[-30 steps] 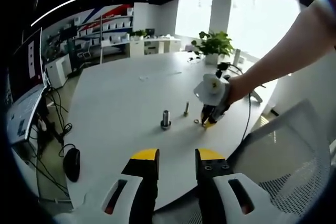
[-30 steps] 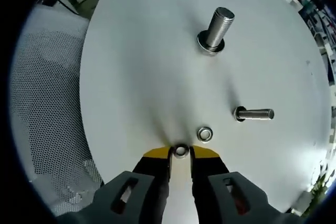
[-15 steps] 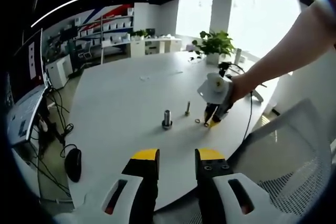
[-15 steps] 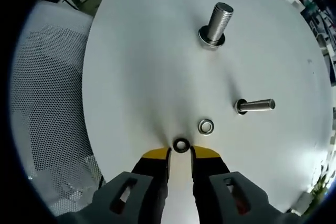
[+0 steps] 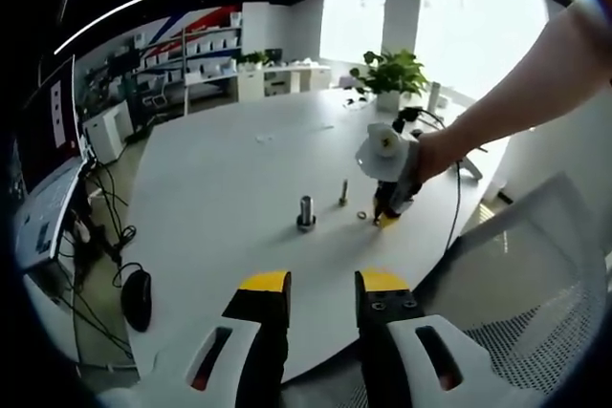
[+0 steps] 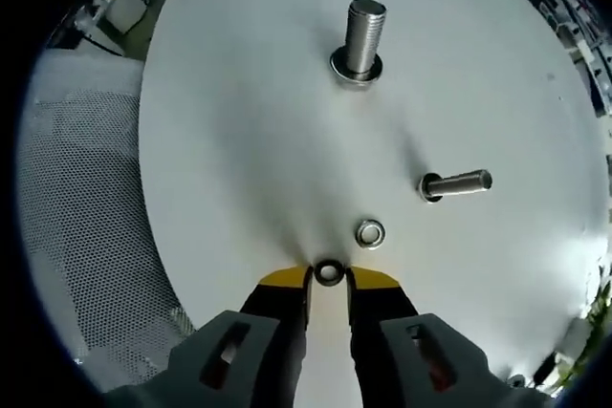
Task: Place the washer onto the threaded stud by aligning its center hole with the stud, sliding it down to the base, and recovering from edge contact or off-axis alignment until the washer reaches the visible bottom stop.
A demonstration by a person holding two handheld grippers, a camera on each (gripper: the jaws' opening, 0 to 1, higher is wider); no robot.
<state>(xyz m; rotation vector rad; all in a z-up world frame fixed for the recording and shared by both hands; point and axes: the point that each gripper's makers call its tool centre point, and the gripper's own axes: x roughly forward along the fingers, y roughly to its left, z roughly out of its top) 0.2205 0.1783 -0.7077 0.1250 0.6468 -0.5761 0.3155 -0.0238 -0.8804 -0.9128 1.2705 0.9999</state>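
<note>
Between the yellow tips of the right gripper point(image 6: 328, 277), in the right gripper view, we find the washer point(image 6: 328, 272) pinched at its rim, the jaws narrow and closed on it. Half a second ago it sat just beyond the tips; now it lies back between them, and the table point(image 6: 249, 140) has slid in the picture, so we read the hand as having lifted and turned with the washer in hand. We judge the pick done and the carry begun. Just ahead of the tips and slightly right lies a second washer point(image 6: 370, 232), flat on the table. Further ahead stands the large threaded stud point(image 6: 362, 37), upright, with a collar at its base; off to the right stands a thinner stud point(image 6: 457, 183), leaning in this fisheye picture. We cannot tell which one is the target.

In the left gripper view, the left gripper point(image 5: 321, 286) hovers well back from the work, its jaws narrow with a small gap and nothing between them. Far ahead of them we see the right gripper point(image 5: 386, 214) from outside, tips near the table beside both studs, with the person's forearm point(image 5: 516, 93) reaching in. This view gives the approach height; the washer itself is too small to make out here
</note>
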